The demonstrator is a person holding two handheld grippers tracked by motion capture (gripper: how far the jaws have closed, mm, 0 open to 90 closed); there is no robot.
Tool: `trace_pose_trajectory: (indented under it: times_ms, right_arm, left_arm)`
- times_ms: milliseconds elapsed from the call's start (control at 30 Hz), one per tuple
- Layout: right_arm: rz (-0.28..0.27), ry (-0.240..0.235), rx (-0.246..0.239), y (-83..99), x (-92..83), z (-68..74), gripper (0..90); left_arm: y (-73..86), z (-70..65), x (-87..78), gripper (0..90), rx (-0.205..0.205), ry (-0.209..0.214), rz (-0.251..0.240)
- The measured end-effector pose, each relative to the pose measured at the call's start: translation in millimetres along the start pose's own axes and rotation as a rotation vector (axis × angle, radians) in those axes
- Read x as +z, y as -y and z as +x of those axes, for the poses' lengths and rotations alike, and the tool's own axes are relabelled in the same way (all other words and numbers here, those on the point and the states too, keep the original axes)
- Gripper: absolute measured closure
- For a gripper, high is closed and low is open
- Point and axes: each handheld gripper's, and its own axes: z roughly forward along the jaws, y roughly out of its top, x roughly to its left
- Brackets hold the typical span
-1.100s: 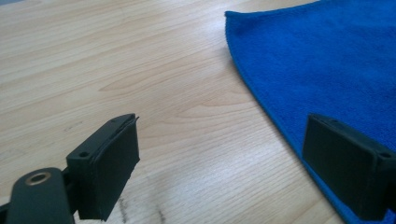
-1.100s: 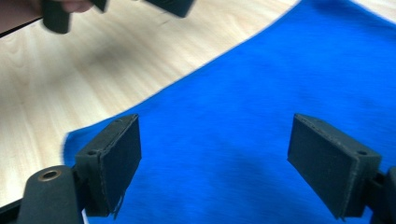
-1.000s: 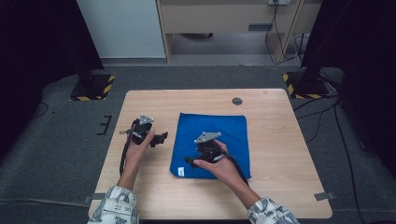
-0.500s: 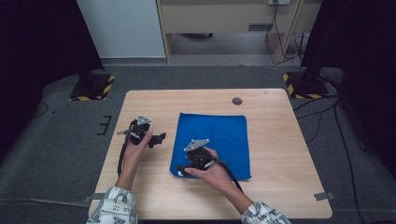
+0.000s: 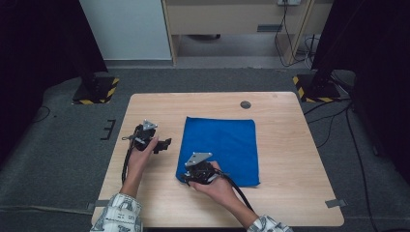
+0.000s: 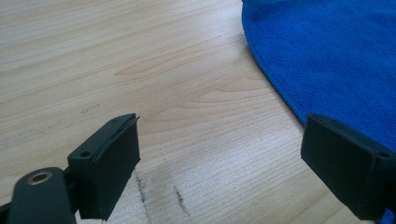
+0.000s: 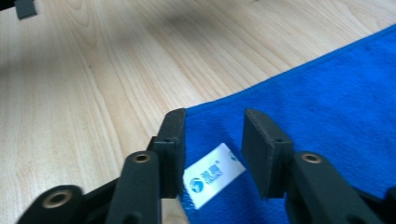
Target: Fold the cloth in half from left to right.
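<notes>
At the near left corner of the blue cloth [image 5: 222,147], flat on the counter [image 5: 290,145], the right gripper [image 7: 212,149] has been closing, fingers not yet clenched on the hem. Closing too high risks pinching only the white label [image 7: 214,179]. The left gripper [image 6: 219,163] hovers released.

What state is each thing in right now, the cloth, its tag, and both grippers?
Cloth: spread flat on the table, unfolded.
Tag: white, lying face up at the cloth's near left corner, between the right gripper's jaws.
Right gripper: jaws just been closing over that corner, not yet pinching it.
Left gripper: open wide over bare wood, holding nothing.
</notes>
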Motion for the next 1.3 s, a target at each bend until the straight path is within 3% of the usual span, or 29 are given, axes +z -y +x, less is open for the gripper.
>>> trace_pose_trajectory:
  times_ms: [100, 333, 400, 433, 467, 533, 567, 700, 767, 967, 1033, 1100, 1200, 1300]
  right_arm:
    - [-0.022, -0.016, 0.010, -2.7, 3.8, 6.7, 55.3]
    - [-0.011, -0.030, 0.007, -2.0, 11.8, 17.6, 44.9]
    - [0.011, -0.009, -0.008, -0.9, 14.9, 19.4, 50.2]
    - [0.023, 0.014, -0.013, 0.0, 18.0, 19.6, 60.9]
    - [0.023, 0.014, -0.013, 0.0, 18.0, 19.6, 60.9]
    - [0.029, 0.020, -0.018, 0.5, 19.1, 18.7, 75.7]
    - [0.027, -0.003, -0.024, 0.8, 18.2, 19.2, 86.0]
    - [0.033, -0.019, -0.027, 2.5, 14.6, 24.4, 88.3]
    - [0.025, -0.032, -0.019, 4.9, 11.8, 27.2, 88.4]
    - [0.017, -0.081, -0.023, 11.3, 3.9, 35.3, 88.3]
    - [0.021, -0.093, -0.025, 15.8, 1.7, 38.6, 88.3]
    - [0.027, -0.097, -0.029, 17.0, 1.6, 39.6, 88.3]
    - [0.029, -0.095, -0.026, 18.4, 1.5, 41.1, 88.1]
    - [0.021, -0.091, -0.012, 19.6, 2.0, 41.5, 88.0]
  left_arm:
    - [-0.2, -0.5, -0.1, 10.8, 0.004, 0.000, 0.005]
    - [-0.5, -0.7, -0.7, 10.8, 0.001, 0.002, -0.005]
    - [-0.3, -1.6, -0.1, 10.8, 0.000, 0.004, -0.003]
    - [-0.5, -2.4, 0.2, 10.8, 0.006, 0.010, 0.003]
    - [-0.5, -2.4, 0.2, 10.8, 0.006, 0.010, 0.003]
    - [-0.7, -3.5, 0.8, 10.9, -0.002, 0.023, 0.012]
    - [-0.8, -4.1, 1.2, 12.2, -0.006, 0.028, 0.012]
    - [-2.6, -8.0, 2.9, 13.7, -0.014, 0.052, 0.008]
    - [-7.2, -12.6, 5.0, 13.7, 0.018, 0.054, 0.016]
    - [-18.5, -18.9, 10.3, 14.6, 0.031, 0.079, -0.013]
    - [-26.3, -24.1, 17.5, 15.8, 0.067, 0.081, -0.019]
    - [-28.0, -25.2, 20.8, 16.6, 0.065, 0.093, -0.029]
    - [-33.1, -28.9, 37.8, 19.0, 0.105, 0.068, 0.009]
    - [-38.2, -28.3, 48.1, 20.9, 0.112, 0.063, 0.023]
